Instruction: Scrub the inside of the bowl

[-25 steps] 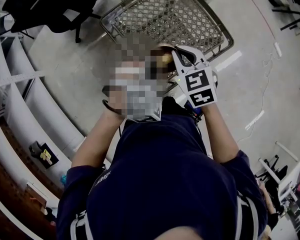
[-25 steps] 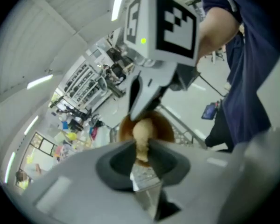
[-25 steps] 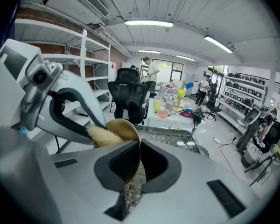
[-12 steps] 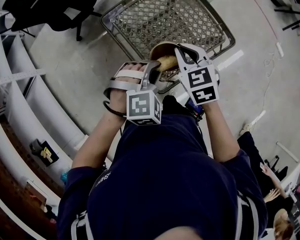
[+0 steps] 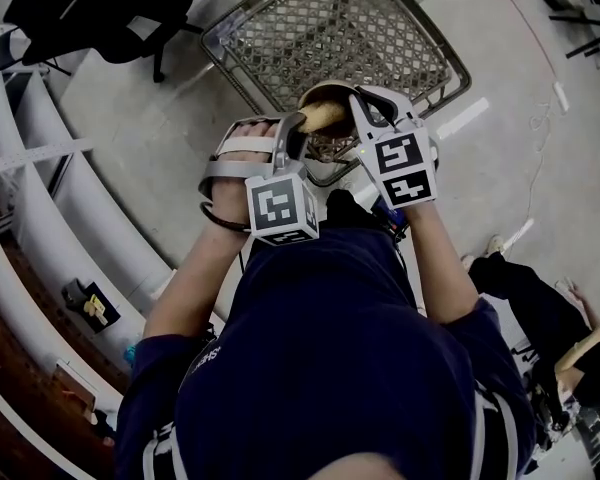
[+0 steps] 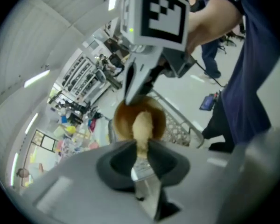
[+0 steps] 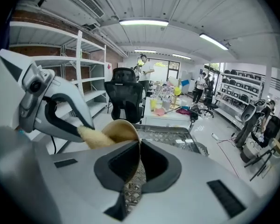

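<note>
Tan bowl (image 7: pixel 122 129) held in the air above a wire mesh basket (image 5: pixel 330 28), its rim pinched between the jaws of my right gripper (image 7: pixel 139 158). A pale sponge (image 7: pixel 95 136) reaches into the bowl, clamped in the jaws of my left gripper (image 6: pixel 141 154). Grey floor (image 5: pixel 140 138) lies below.

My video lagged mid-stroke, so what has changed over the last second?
The left gripper, shut on the sponge, slid slightly left in the head view, dragging the sponge across the bowl toward its left rim. Nothing was taken hold of or let go. A bystander at the right edge moved. Unchanged: the right gripper clamps the bowl's rim above the wire basket.
</note>
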The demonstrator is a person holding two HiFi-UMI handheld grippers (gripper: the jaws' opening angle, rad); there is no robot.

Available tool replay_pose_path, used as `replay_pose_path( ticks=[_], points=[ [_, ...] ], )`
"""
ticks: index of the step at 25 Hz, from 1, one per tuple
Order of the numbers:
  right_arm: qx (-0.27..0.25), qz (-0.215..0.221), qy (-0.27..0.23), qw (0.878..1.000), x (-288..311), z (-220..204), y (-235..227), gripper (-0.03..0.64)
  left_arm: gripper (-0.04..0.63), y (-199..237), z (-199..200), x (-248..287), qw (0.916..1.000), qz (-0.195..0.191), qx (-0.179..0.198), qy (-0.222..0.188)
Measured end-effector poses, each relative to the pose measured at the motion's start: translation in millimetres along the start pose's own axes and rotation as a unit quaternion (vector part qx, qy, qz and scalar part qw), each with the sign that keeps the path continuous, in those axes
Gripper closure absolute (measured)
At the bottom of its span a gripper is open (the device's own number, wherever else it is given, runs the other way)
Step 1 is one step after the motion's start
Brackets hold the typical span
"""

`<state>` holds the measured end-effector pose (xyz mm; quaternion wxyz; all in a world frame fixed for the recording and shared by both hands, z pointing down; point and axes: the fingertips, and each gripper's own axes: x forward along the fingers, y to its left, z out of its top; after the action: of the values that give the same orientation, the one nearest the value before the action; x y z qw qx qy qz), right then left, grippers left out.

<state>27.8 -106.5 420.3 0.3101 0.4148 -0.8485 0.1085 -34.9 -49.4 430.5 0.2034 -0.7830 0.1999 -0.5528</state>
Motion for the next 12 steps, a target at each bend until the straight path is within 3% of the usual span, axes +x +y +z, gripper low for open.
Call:
replay_pose_path(
  ticks=[5, 12],
  points=[
    [-0.001, 0.001, 0.000, 1.000, 0.1, 0.0, 2.5, 0.601, 0.529, -18.5, 16.0, 0.4, 0.9993, -0.022, 0.022, -0.018],
    [-0.003, 0.005, -0.008, 1.000, -2.8, 5.9, 9.9, 0.601, 0.531, 24.3, 13.3, -5.7, 0.9993, 0.033, 0.006, -0.014]
  ],
)
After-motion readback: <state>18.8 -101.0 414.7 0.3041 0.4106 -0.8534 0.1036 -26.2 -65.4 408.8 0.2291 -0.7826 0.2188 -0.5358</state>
